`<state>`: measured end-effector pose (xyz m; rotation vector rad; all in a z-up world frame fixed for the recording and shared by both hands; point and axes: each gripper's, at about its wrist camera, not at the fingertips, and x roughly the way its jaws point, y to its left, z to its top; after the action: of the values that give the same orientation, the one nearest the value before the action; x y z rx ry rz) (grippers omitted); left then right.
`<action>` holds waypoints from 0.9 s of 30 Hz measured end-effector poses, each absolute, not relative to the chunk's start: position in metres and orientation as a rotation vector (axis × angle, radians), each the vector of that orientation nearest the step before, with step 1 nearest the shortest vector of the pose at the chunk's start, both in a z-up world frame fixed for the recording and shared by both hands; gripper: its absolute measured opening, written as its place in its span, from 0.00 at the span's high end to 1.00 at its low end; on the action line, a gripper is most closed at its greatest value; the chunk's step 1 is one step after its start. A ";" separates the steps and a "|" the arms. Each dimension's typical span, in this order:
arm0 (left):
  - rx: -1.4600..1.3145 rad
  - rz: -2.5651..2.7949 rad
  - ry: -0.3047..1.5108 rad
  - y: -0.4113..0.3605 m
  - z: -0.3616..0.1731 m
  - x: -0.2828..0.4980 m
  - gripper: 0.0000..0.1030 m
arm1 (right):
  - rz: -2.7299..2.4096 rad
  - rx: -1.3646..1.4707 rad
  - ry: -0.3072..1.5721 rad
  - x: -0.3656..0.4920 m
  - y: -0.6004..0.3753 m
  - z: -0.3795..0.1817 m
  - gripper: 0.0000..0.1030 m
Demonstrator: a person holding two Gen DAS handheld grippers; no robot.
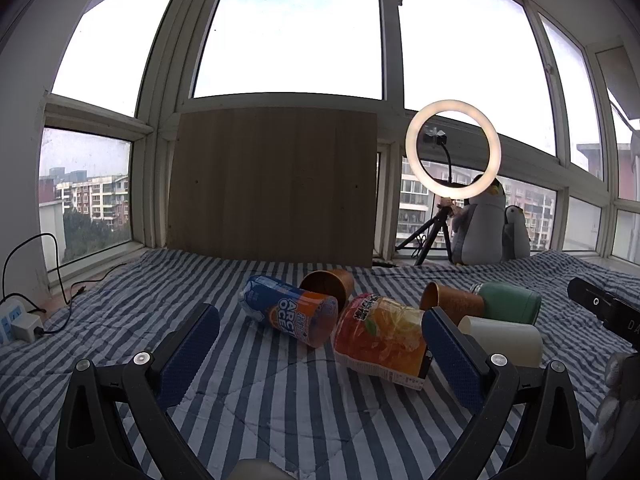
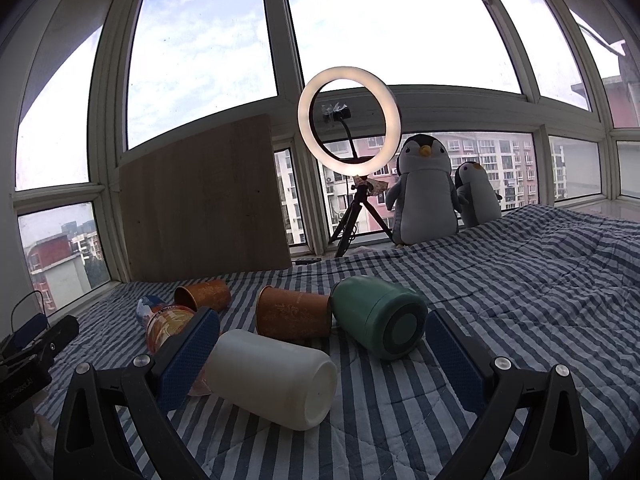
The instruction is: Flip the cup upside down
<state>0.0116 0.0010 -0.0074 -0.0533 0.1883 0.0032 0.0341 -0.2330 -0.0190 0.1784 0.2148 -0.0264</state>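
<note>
Several cups lie on their sides on the striped blanket. A white cup (image 2: 276, 378) lies nearest my right gripper (image 2: 322, 346), base toward me; it also shows in the left wrist view (image 1: 506, 340). A green cup (image 2: 380, 316) and a brown cup (image 2: 294, 314) lie just behind it. A second brown cup (image 1: 328, 284) lies farther back, mouth toward my left gripper (image 1: 320, 344). Both grippers are open and empty, hovering above the blanket.
Two printed drink bottles (image 1: 290, 314) (image 1: 382, 336) lie on the striped blanket (image 1: 280, 408). A ring light on a tripod (image 2: 348, 120), two plush penguins (image 2: 426, 190) and a wooden board (image 1: 272, 186) stand by the windows. A power strip (image 1: 18, 322) lies far left.
</note>
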 end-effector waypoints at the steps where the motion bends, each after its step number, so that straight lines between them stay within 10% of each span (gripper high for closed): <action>1: -0.050 0.002 0.195 0.000 -0.008 0.013 0.01 | -0.031 0.195 0.222 0.035 -0.237 -0.020 0.01; 27: -0.037 -0.017 0.257 -0.002 -0.009 0.026 0.01 | 0.009 -0.010 0.591 0.151 -0.298 -0.040 0.01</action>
<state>0.0263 -0.0023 -0.0087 -0.0370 0.2573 -0.0171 0.1509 -0.2975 -0.0396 -0.0104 0.5911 0.0092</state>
